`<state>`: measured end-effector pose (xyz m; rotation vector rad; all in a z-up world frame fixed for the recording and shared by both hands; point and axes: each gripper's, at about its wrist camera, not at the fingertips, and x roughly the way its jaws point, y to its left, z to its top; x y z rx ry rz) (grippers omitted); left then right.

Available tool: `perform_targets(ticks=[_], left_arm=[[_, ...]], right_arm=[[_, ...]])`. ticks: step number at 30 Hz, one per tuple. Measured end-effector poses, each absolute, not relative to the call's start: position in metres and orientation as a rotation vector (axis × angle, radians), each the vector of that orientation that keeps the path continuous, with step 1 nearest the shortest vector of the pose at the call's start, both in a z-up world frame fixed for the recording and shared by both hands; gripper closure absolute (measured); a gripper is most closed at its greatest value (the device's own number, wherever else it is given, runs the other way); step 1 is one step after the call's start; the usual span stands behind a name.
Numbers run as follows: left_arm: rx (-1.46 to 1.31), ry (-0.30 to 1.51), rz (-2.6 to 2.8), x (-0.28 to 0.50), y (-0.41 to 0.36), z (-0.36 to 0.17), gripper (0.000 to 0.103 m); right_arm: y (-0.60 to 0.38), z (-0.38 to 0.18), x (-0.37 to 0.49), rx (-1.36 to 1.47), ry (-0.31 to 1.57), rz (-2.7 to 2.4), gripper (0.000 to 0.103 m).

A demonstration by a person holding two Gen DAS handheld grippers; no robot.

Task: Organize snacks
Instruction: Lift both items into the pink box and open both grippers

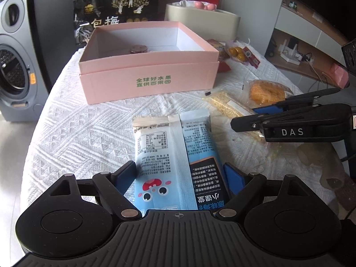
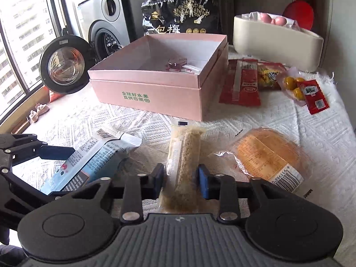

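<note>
- Grippers hide the near ends of both packets.
- Left gripper holds the blue seaweed packet between its blue pads.
- Right gripper squeezes the clear cracker stick packet, just right of the blue one.
- Bun packet lies near right.
- Pink box sits far, open, a small round thing inside.

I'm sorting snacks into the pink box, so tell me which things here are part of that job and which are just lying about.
Part of the job:
pink cardboard box
blue-and-white seaweed packet between the left gripper fingers
clear-wrapped grain bar between the right gripper fingers
round orange cake in clear wrap
red sachet

Just lying about:
grey washing machine
cream oval tub
</note>
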<state>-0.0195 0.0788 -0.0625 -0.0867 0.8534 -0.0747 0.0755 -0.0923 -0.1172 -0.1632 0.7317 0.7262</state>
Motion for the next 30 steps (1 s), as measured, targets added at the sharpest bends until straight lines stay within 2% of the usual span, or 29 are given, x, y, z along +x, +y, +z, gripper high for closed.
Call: perform_targets(ticks=[7,12,15,17,21,24,28,30], left_arm=[[-0.116,0.830,-0.148,-0.036,0.077,-0.038,0.016],[-0.028,0.601,-0.083,-0.024,0.088,0.031,0.016],[-0.061,0.449,-0.030,0.009,0.104,0.071,0.016],[-0.115,0.422,-0.024,0.043,0.115,0.082,0.016],[-0.217,0.463,-0.029,0.118,0.124,0.058,0.015],[-0.259,0.624,-0.059,0.165,0.122,0.011,0.014],[-0.205,0.788,-0.049,0.184,0.118,-0.035,0.014],[-0.183,0.797,-0.054,0.183,0.119,-0.041,0.014]], right_arm=[[-0.123,-0.078,0.042,-0.141,0.658,0.817,0.074],[-0.141,-0.014,0.041,-0.089,0.480,0.818,0.074],[-0.144,0.015,0.048,-0.076,0.366,0.758,0.074],[-0.144,0.024,0.055,-0.056,0.334,0.735,0.074],[-0.144,0.022,0.074,-0.022,0.344,0.704,0.074],[-0.145,0.010,0.090,-0.003,0.403,0.676,0.074],[-0.148,-0.007,0.107,-0.001,0.471,0.631,0.074],[-0.145,-0.013,0.114,-0.015,0.486,0.609,0.074]])
